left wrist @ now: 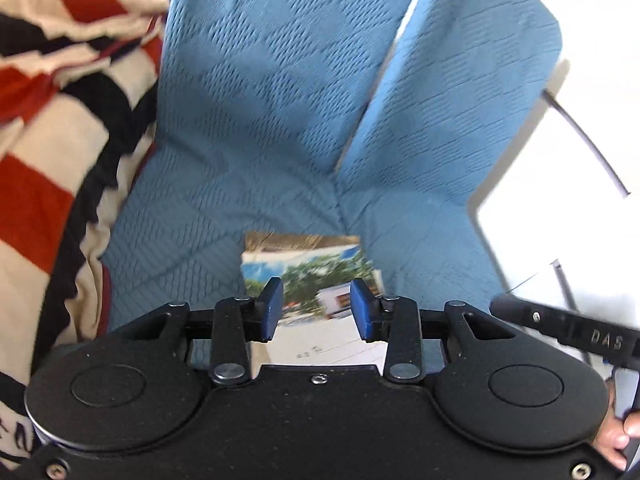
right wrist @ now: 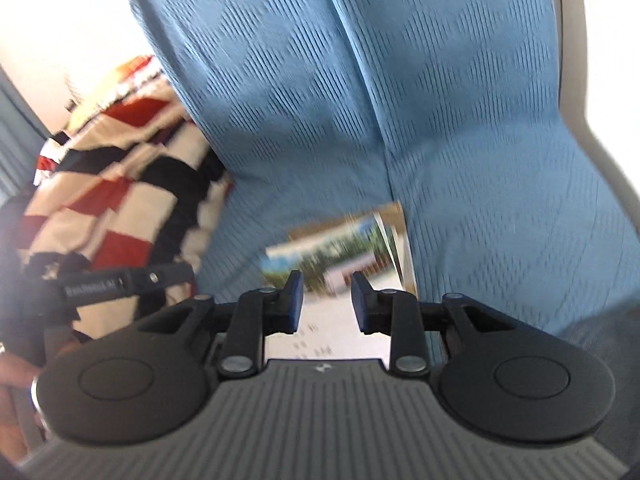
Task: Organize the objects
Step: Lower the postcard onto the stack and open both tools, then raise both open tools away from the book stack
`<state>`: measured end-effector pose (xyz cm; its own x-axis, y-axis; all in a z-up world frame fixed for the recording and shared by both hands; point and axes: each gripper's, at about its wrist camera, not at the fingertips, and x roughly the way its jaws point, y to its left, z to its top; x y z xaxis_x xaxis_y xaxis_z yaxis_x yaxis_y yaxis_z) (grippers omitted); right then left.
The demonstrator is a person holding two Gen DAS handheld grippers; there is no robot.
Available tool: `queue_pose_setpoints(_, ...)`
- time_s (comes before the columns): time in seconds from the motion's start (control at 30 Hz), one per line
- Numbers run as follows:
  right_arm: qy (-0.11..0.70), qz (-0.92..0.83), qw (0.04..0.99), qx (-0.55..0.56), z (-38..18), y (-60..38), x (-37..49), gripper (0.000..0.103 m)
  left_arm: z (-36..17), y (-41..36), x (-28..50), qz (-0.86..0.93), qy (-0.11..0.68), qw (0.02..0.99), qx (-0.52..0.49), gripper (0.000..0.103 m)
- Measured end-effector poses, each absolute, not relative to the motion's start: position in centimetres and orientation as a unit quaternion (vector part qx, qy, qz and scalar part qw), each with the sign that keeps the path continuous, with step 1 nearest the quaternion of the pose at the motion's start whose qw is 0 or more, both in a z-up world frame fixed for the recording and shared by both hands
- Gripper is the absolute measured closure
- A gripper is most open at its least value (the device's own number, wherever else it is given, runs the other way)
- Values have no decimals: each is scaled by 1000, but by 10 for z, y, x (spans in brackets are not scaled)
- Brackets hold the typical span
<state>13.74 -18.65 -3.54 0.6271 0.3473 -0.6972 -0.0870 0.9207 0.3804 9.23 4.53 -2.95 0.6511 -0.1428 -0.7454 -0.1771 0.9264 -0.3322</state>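
Note:
A booklet with a photo of trees and a building on its cover (left wrist: 316,280) lies on the blue quilted sofa seat (left wrist: 192,208), near the fold where seat meets back. My left gripper (left wrist: 317,309) hovers just above its near part, jaws open with the cover showing between the blue pads (left wrist: 272,308). In the right wrist view the same booklet (right wrist: 340,256) lies under my right gripper (right wrist: 327,304), which is also open and empty. The right view is blurred.
A red, black and cream striped blanket (left wrist: 52,128) is heaped on the sofa to the left; it also shows in the right wrist view (right wrist: 120,192). The blue back cushions (left wrist: 280,60) rise behind. A white surface (left wrist: 560,220) lies to the right.

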Motion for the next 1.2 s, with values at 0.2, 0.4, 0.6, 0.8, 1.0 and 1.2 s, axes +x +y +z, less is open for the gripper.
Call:
queue_pose_setpoints(0.2, 363, 143, 910, 137, 15, -183, 116, 73, 14, 32, 66, 2, 390, 902, -184, 63)
queue_pose_setpoints(0.4, 334, 154, 921, 130, 43, -181, 88, 73, 42, 23, 31, 4, 367, 914, -175, 57)
queue_pose_setpoints(0.6, 317, 155, 929, 114, 52, -178, 64, 73, 52, 17, -1, 3, 362, 914, -184, 53)
queue_pose_setpoints(0.8, 323, 144, 931, 96, 44, -172, 45, 73, 55, 10, -23, 10, 346, 922, -173, 38)
queue_pose_setpoints(1.0, 330, 131, 933, 62, 24, -167, 36, 65, 48, -1, -29, 7, 335, 928, -164, 21)
queue_pose_setpoints(1.2, 342, 125, 927, 87, 10, -174, 36, 41, 34, -2, -25, 19, 335, 928, -160, 2)
